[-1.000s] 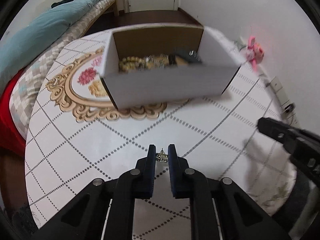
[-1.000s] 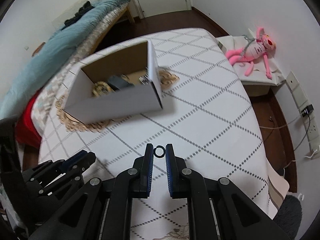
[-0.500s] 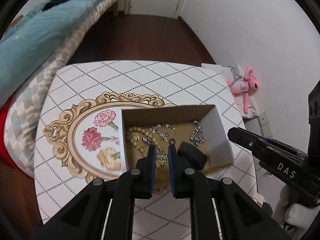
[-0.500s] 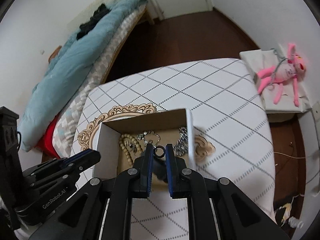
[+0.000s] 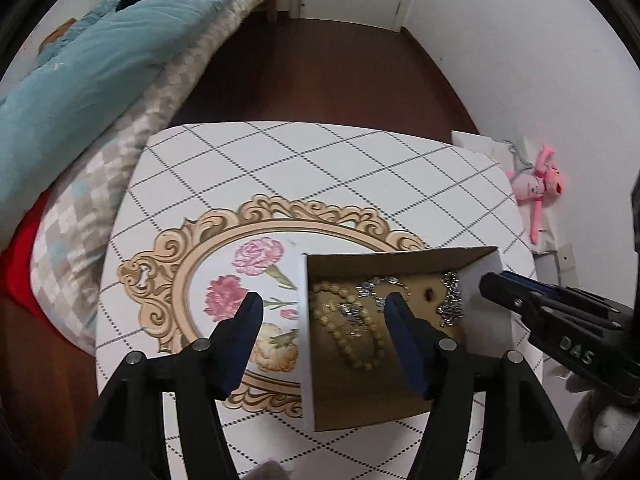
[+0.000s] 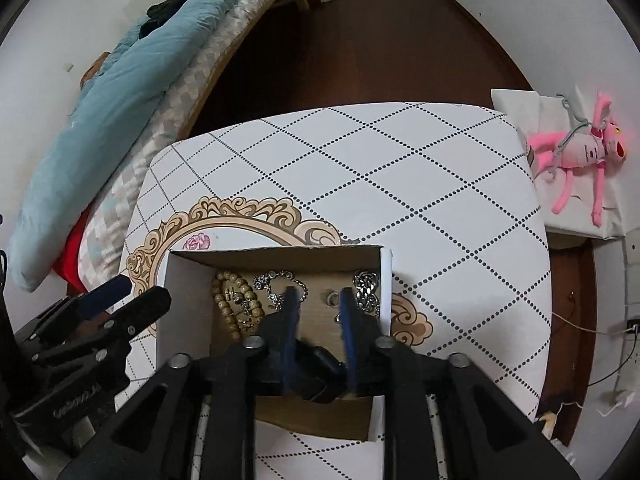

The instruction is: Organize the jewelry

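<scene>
A white cardboard box point(image 5: 484, 312) with a brown inside stands on the table; it also shows in the right wrist view point(image 6: 182, 300). Inside lie a wooden bead bracelet point(image 5: 340, 332), silver chains point(image 6: 366, 290) and a small ring point(image 6: 332, 299). My left gripper point(image 5: 322, 312) is open and empty above the box's left wall. My right gripper point(image 6: 318, 304) is open above the box's inside, with the ring lying between its fingertips on the box floor. A black object point(image 6: 320, 376) lies in the box under the right gripper.
The table point(image 6: 420, 168) has a white cloth with dotted diamonds and a gold floral frame print point(image 5: 224, 248). A bed with a teal blanket point(image 5: 100, 48) stands at the left. A pink plush toy point(image 6: 584, 152) lies on a white box at the right.
Both grippers have opened above the box. The earring that the left held and the ring that the right held have dropped into the box.
</scene>
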`<state>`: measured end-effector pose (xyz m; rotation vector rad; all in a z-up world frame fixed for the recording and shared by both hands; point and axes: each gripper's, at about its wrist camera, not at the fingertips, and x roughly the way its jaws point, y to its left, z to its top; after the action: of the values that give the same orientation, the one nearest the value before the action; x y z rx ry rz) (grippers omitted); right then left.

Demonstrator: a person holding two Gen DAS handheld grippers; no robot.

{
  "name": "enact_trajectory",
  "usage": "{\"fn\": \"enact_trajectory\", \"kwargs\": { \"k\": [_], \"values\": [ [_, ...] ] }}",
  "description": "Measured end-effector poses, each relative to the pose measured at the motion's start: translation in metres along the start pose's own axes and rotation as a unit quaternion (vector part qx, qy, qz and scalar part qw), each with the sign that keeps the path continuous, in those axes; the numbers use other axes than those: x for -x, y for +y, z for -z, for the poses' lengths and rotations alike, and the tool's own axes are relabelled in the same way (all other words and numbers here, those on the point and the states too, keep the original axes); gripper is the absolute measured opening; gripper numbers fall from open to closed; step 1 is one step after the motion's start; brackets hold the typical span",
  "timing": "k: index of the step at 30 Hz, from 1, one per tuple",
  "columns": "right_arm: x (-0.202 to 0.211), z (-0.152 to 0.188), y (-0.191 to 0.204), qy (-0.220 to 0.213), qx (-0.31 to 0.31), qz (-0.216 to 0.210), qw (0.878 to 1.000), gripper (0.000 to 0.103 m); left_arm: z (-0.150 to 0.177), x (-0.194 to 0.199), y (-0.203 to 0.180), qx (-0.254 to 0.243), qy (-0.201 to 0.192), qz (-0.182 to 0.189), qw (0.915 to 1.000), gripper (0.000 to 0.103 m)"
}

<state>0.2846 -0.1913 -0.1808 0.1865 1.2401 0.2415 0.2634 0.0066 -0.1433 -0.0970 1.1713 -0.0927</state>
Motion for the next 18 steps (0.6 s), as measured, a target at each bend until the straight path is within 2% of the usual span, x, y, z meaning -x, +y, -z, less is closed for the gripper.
{"fn": "enact_trajectory", "kwargs": {
  "k": [1, 3, 4, 6, 8, 10, 13, 18],
  "values": [
    [0.002, -0.001, 0.0, -0.003, 0.001, 0.006, 1.0, 0.034, 0.0, 0.001, 0.001, 0.001, -0.002, -0.003, 1.0, 0.067],
    [0.006, 0.0, 0.001, -0.011, 0.009, 0.027, 1.0, 0.035, 0.001, 0.002, 0.002, 0.001, -0.007, -0.012, 0.9999, 0.072],
    [0.007, 0.001, 0.001, -0.012, 0.009, 0.034, 0.999, 0.04, 0.002, 0.003, 0.002, 0.0, -0.01, -0.017, 0.9998, 0.074],
    [0.011, 0.004, 0.0, -0.018, 0.014, 0.068, 0.997, 0.059, 0.004, 0.004, 0.002, -0.004, -0.015, -0.029, 0.9995, 0.096],
    [0.014, 0.01, 0.0, -0.027, 0.023, 0.11, 0.993, 0.086, 0.008, 0.004, 0.002, -0.009, -0.021, -0.041, 0.9989, 0.102],
    [0.016, 0.016, -0.001, -0.032, 0.031, 0.143, 0.989, 0.098, 0.013, 0.002, 0.003, -0.011, -0.026, -0.054, 0.9981, 0.103],
    [0.016, 0.026, -0.005, -0.033, 0.035, 0.166, 0.985, 0.1, 0.021, -0.002, 0.005, -0.006, -0.026, -0.064, 0.9976, 0.103],
    [0.015, 0.043, -0.01, -0.035, 0.032, 0.168, 0.985, 0.103, 0.035, -0.007, 0.005, 0.001, -0.021, -0.065, 0.9976, 0.103]
  ]
}}
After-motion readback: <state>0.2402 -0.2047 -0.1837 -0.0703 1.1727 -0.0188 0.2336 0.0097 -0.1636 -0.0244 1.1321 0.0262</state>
